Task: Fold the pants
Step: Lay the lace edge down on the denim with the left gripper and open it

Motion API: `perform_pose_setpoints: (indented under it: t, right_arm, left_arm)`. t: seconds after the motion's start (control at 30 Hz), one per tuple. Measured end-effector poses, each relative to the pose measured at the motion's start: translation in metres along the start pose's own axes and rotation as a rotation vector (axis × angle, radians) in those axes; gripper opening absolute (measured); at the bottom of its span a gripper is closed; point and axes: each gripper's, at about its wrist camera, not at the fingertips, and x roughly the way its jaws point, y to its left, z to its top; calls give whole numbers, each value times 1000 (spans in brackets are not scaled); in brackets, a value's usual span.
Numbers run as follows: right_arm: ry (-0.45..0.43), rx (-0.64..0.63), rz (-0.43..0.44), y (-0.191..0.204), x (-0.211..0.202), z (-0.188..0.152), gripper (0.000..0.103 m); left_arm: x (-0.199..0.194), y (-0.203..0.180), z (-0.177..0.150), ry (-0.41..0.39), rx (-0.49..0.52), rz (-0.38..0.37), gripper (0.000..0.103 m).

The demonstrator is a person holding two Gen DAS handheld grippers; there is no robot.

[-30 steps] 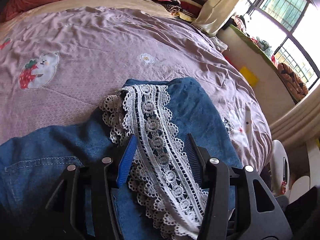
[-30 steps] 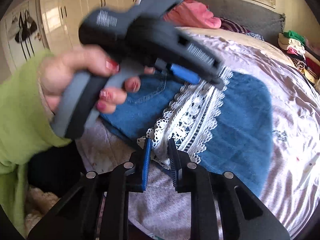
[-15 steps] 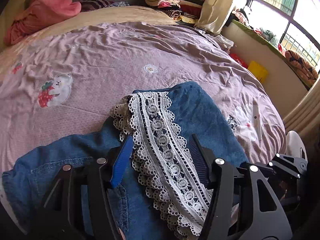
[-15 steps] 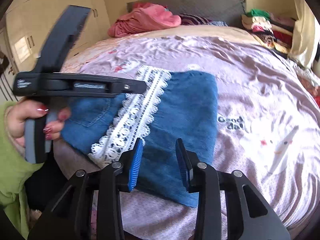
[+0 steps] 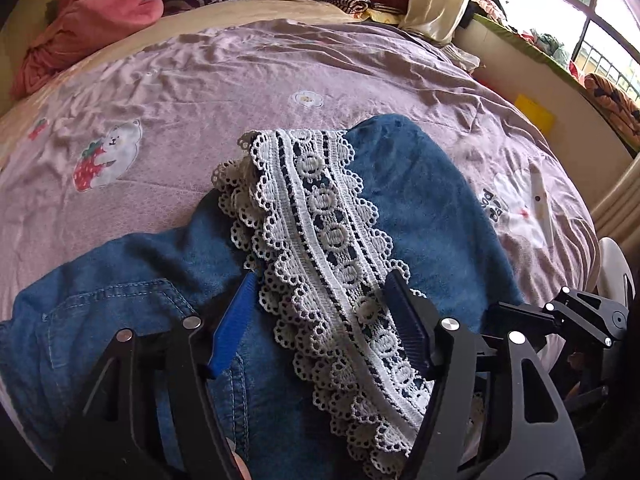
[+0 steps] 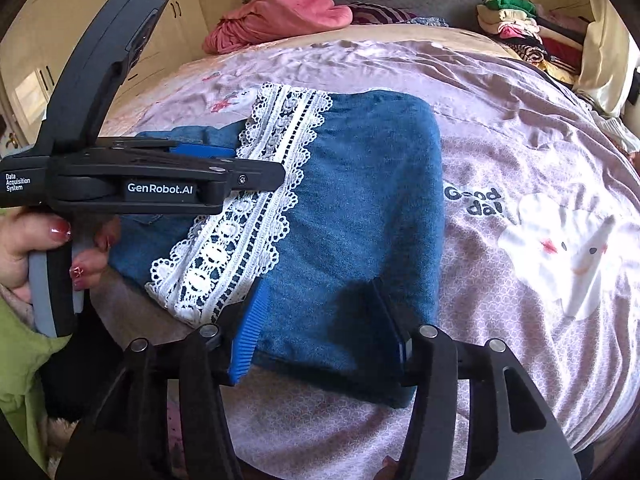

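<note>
Over the folded pants [image 6: 360, 208] on the bed [image 6: 520, 140], your right gripper [image 6: 320, 320] and left gripper [image 5: 320, 312] are both opening, pads off the denim and lace trim [image 5: 320, 240]: since a second ago you've released, so this fold looks laid.

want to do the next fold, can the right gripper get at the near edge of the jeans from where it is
Probably yes: the right gripper hangs just above the jeans' near edge, jaws opening, with denim between them and nothing in the way. The left gripper sits off over the lace trim.

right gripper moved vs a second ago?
Yes. The right gripper, jaws opening, shifted from the lace trim to the plain denim of the pants.
</note>
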Motion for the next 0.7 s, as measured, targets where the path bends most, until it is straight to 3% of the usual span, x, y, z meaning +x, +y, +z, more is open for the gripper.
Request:
perform_pose_setpoints:
  t: [0.13,0.27,0.4,0.47,0.7]
  right_arm:
    - [0,6,-6,-1,-3,0,55]
    - [-17,30,-16,-3,-11,1,71]
    - [-45,38,-27,-1,-23,5,76]
    - [-56,34,-40,1,-28,7,85]
    - [-97,35,-56,7,-43,12,91]
  left_arm:
    - [-2,1,0,-2,-8,-6,62]
    - [-11,3,-1,-14,-15,-5,66]
    - [-22,7,-2,-34,-28,-1,70]
    - [-29,10,-2,-45,-33,2,71]
    - [-53,18,-6,-76,-41,20,78]
